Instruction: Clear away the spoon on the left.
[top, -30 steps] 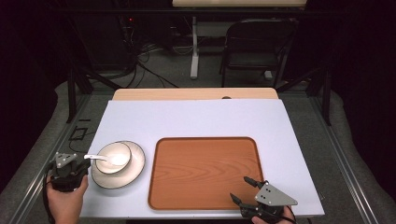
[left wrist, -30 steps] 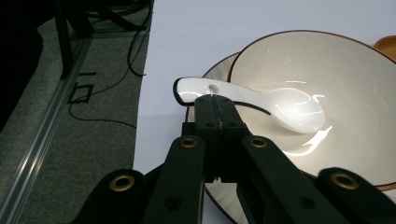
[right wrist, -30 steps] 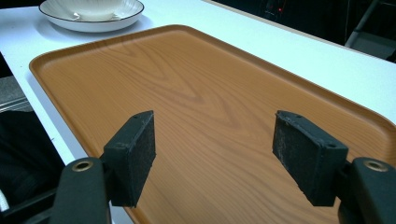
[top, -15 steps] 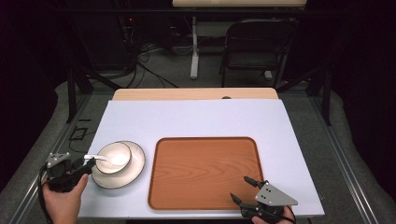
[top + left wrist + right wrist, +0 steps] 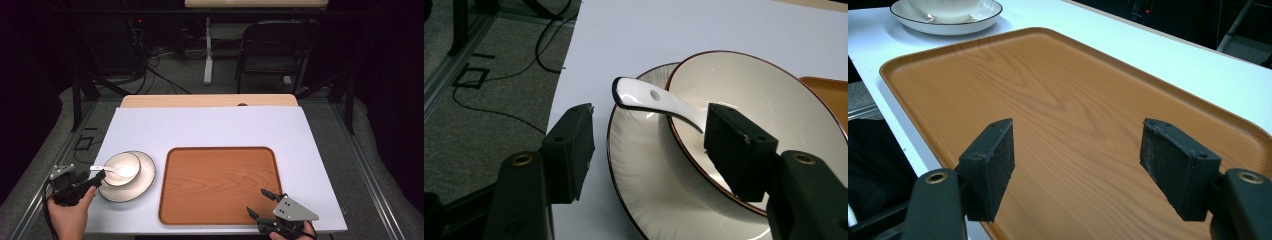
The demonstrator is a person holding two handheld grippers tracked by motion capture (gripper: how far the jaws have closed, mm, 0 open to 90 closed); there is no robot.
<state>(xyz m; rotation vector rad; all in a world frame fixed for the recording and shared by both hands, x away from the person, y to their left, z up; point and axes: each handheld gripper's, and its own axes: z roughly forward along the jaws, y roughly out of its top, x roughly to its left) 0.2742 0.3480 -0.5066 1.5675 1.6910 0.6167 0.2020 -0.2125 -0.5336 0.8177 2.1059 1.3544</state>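
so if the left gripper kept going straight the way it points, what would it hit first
Most likely the white spoon resting in the bowl: its handle lies just ahead between the left gripper's open jaws, though depth is hard to judge.

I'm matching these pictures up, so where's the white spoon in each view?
High view: spoon at left, handle over the bowl's rim.
Left gripper view: spoon upper centre, handle toward the camera.
Right gripper view: not in it.
Shared landmark: the plate under the bowl.
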